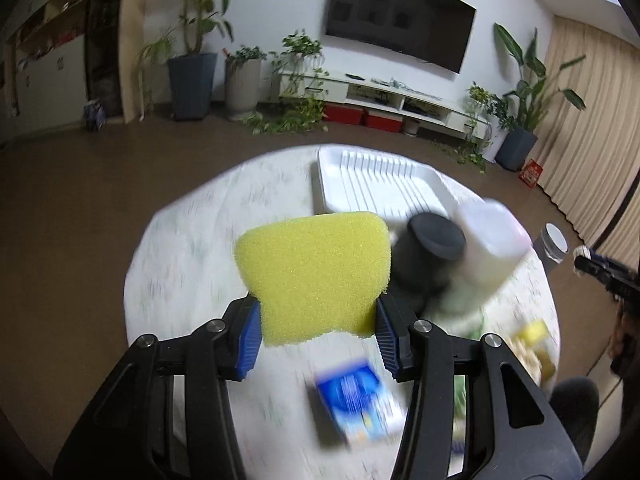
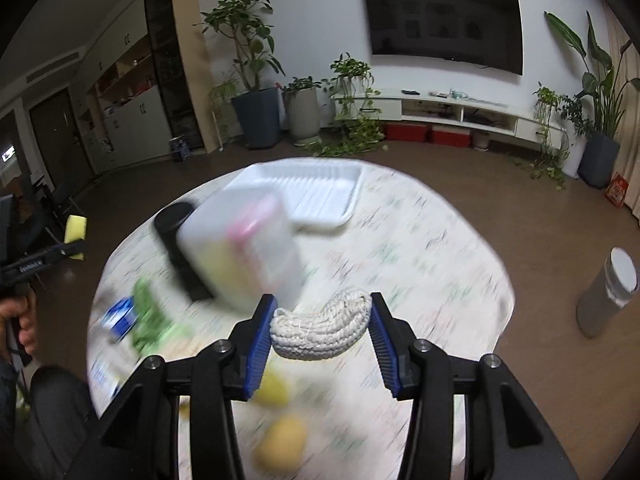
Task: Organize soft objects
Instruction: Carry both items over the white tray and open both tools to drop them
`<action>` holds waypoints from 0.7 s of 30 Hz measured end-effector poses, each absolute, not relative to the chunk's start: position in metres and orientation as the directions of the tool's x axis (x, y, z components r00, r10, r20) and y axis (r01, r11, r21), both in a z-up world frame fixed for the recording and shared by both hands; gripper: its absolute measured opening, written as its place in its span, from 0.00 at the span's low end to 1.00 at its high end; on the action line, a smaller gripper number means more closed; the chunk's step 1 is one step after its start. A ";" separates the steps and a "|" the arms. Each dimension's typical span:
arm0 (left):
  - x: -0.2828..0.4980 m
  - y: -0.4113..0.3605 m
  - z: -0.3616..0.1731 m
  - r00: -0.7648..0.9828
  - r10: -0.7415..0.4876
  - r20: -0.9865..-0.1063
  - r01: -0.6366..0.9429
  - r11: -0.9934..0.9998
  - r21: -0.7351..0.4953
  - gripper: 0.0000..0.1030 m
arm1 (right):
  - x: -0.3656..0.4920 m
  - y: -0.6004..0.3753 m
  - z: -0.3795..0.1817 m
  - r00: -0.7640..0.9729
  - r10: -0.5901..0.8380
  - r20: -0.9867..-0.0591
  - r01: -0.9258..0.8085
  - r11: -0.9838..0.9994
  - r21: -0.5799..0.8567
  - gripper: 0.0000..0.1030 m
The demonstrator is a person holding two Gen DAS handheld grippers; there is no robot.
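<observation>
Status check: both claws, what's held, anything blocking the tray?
Left claw shut on yellow sponge. Right claw shut on white rope bundle. White tray empty, containers beside it.

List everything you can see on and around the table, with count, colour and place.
sponge: one, yellow, held in left gripper above the table
rope bundle: one, white, held in right gripper
tray: one, white, far side of table
plastic container: one, translucent white, mid table
cylinder: one, black, beside the container
box: one, blue, near edge, blurred
television: one, black, on wall
potted plants: several, green, along wall
bin: one, grey, on floor
left gripper: black with blue pads
right gripper: black with blue pads
hand: one, left edge
</observation>
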State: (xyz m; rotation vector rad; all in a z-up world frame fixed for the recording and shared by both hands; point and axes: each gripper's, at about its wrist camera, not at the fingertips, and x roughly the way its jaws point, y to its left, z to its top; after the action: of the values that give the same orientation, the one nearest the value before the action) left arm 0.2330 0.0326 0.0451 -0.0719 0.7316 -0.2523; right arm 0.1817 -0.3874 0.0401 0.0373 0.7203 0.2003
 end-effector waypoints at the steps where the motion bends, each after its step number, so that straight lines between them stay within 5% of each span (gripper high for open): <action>1: 0.253 0.029 0.049 0.717 -0.252 -0.650 0.221 0.966 -0.131 0.44 | 0.196 -0.391 0.043 0.741 0.186 -0.645 -0.167 0.982 0.092 0.47; 11: 0.419 -0.050 0.034 0.638 -0.234 -0.733 0.401 0.914 0.057 0.44 | 0.400 -0.370 0.037 0.635 0.241 -0.734 -0.294 0.954 0.059 0.48; 21: 0.482 -0.101 -0.027 0.482 -0.234 -0.844 0.515 0.855 0.057 0.47 | 0.483 -0.318 -0.025 0.512 0.261 -0.818 -0.431 0.902 0.018 0.48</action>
State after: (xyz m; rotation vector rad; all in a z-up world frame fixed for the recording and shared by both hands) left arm 0.4816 -0.1013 -0.0265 0.3229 0.9666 -0.4664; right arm 0.4829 -0.3185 -0.0250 -0.1973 0.9461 0.4198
